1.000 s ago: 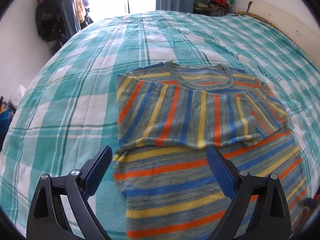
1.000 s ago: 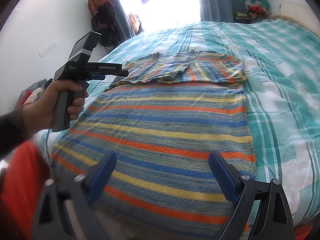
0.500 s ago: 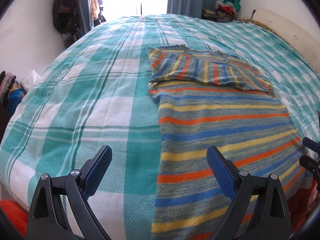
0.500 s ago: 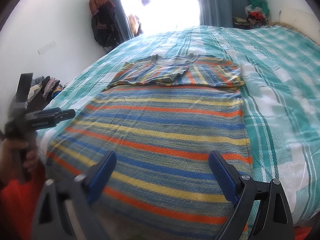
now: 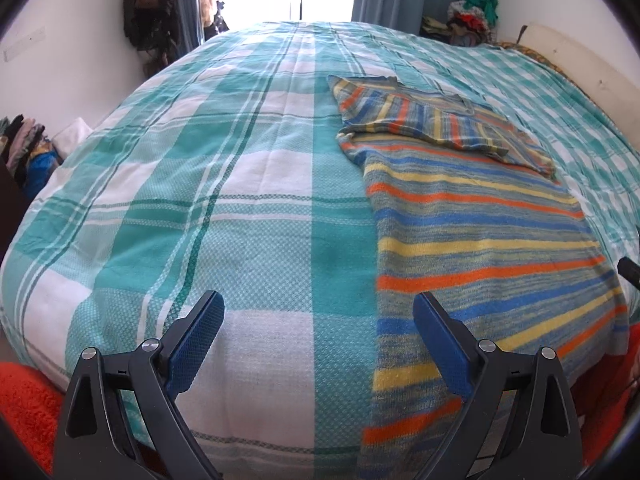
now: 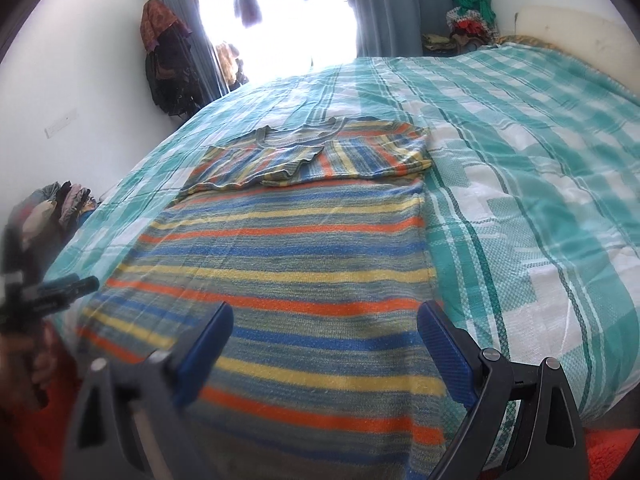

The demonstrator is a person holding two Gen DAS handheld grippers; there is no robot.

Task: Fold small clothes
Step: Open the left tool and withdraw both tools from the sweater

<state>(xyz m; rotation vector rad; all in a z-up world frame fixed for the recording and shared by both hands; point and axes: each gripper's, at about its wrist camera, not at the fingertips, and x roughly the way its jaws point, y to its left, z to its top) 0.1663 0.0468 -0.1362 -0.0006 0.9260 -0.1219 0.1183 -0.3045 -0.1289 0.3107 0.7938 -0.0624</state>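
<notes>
Teal-and-white checked bedspread fills both my views, with a bright window behind. On it the striped sweater lies flat, its long axis running from the near bed edge to the window, neckline at the far end and both sleeves folded across the chest. My left gripper hangs wide apart beside its hem; my right gripper is equally wide above it, gripping nothing.
</notes>
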